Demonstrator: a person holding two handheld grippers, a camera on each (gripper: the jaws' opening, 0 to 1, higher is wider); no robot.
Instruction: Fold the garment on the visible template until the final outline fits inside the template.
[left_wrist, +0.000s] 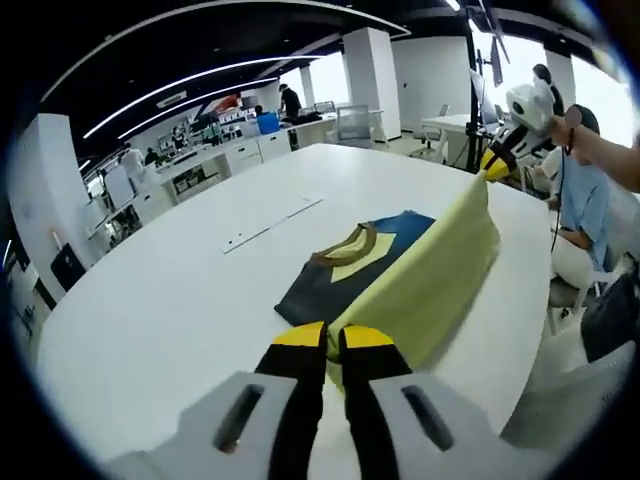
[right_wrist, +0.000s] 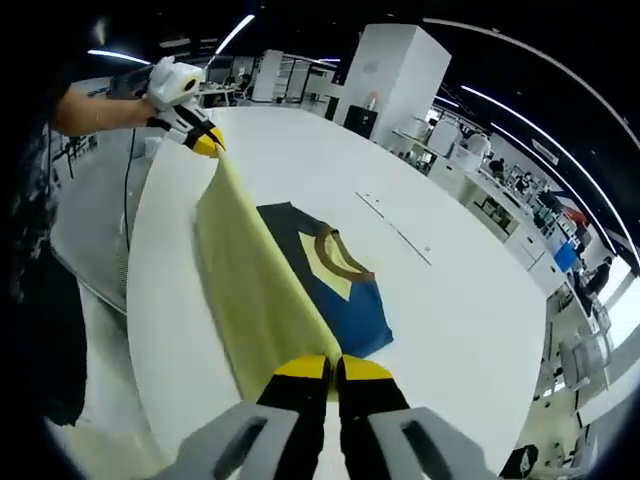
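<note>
While both claws, the left gripper (left_wrist: 333, 338) and the right gripper (right_wrist: 333, 370), are clamped on the shirt (left_wrist: 400, 265), stretched above the white table (left_wrist: 180, 290), uneven tension could skew the fold.

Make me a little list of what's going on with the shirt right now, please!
Garment: yellow, dark grey and blue cloth shirt with a brown collar
Surface: big white round table
Left gripper: shut on the shirt's yellow edge
Right gripper: shut on the same yellow edge, at its other end
Fold: yellow half lifted off the table, stretched between both grippers
Template: a thin outline on the table, beside the shirt
</note>
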